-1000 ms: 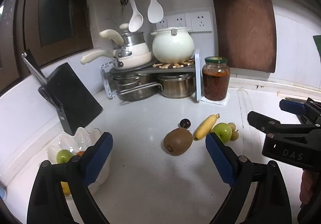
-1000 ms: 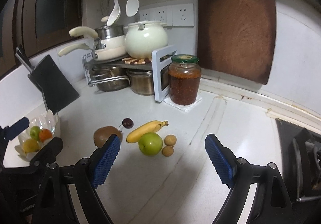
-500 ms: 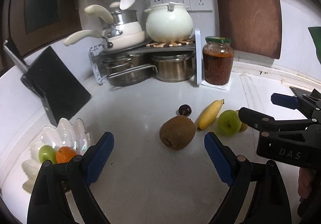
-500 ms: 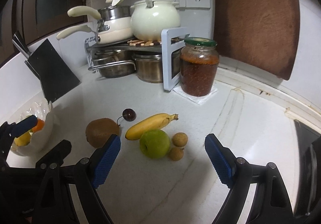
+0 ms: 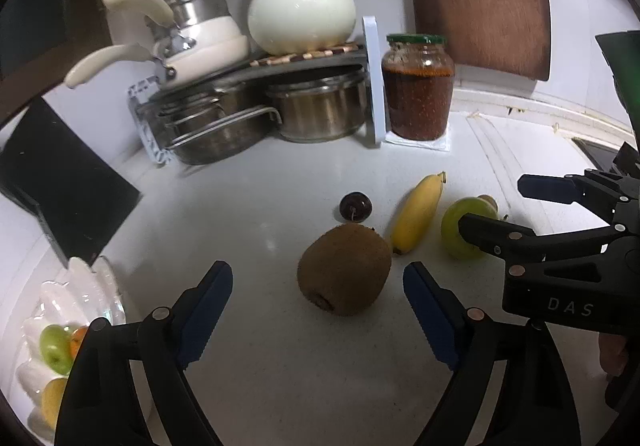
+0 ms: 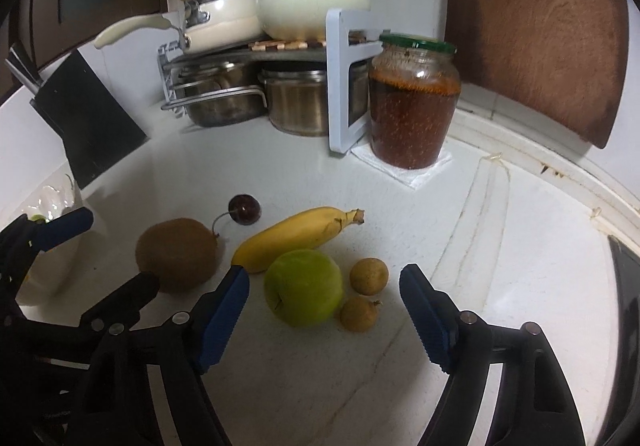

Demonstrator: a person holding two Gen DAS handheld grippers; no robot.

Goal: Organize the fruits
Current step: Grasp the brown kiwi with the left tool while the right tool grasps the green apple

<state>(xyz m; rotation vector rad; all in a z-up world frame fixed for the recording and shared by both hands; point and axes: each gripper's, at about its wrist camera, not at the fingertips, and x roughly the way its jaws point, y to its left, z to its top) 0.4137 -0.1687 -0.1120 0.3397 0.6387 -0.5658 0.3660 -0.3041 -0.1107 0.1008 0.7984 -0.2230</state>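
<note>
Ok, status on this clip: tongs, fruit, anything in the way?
Both tongs open, jaws just closing in, nothing gripped. Left tongs line up on kiwi; right tongs on green apple. Banana touches apple.

On the white speckled desk, a brown fuzzy kiwi lies between the left fingers; beyond it are a dark cherry and a yellow banana. A round green apple and two small tan longans sit between the right fingers.
</note>
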